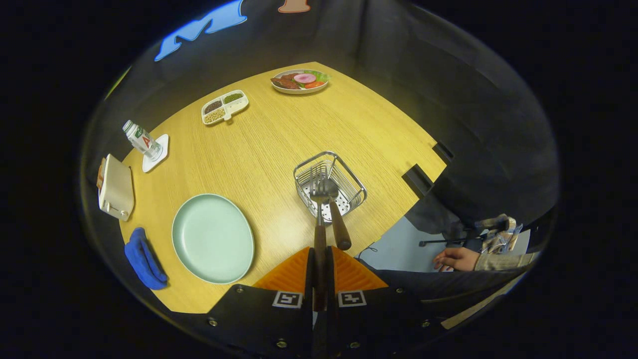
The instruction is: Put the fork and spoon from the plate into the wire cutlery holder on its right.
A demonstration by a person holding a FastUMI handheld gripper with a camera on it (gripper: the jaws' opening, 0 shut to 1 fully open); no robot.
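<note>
My gripper [319, 253] is shut on the brown wooden handle of the fork [319, 197], held high above the table. The fork's metal head hangs over the wire cutlery holder [349, 174], tines pointing away from me. Just right of the fork is the spoon [340, 227]: its bowl is inside the holder and its wooden handle leans out toward my fingers, apart from them. The pale green plate [213, 238] lies on the table to the left of the holder with nothing on it.
On the wooden table [299, 129], a blue cloth [144, 259] and a cream box [117, 188] lie left of the plate. Farther off are a bottle [141, 139] on a coaster, a divided snack dish [224, 106] and a plate of food [299, 81]. A person's hand [456, 259] rests beyond the table's right edge.
</note>
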